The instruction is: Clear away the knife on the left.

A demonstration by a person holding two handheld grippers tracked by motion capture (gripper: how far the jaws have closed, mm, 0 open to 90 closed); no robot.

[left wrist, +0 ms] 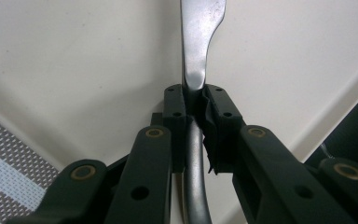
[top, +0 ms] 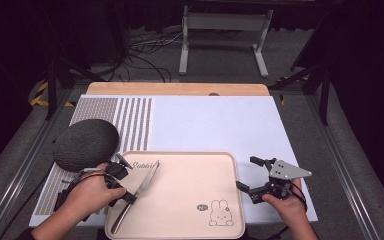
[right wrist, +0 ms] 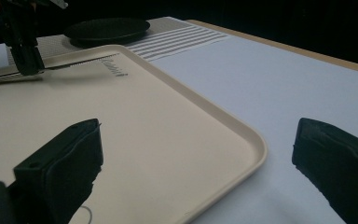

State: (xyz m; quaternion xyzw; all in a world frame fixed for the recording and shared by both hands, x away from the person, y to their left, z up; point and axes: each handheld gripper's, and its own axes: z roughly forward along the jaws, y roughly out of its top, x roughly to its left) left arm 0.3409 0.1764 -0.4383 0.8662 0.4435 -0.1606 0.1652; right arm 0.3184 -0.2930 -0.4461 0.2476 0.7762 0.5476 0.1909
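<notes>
— Where is the silver metal table knife (top: 139,192)?

— Over the left part of the beige plastic tray (top: 190,175) with a rabbit drawing, blade pointing toward the far rim, handle running back to the near left corner. The left gripper (left wrist: 196,100) is clamped on it where blade meets handle.

— And the right gripper (top: 246,175)?

— Held just off the tray's right edge, above the white table mat (top: 220,122), jaws spread wide with nothing between them.

— Anything else nearby?

— A dark grey round bowl, upside down (top: 86,144), sits on the striped woven placemat (top: 130,122), just beyond the left hand (top: 87,195).
</notes>
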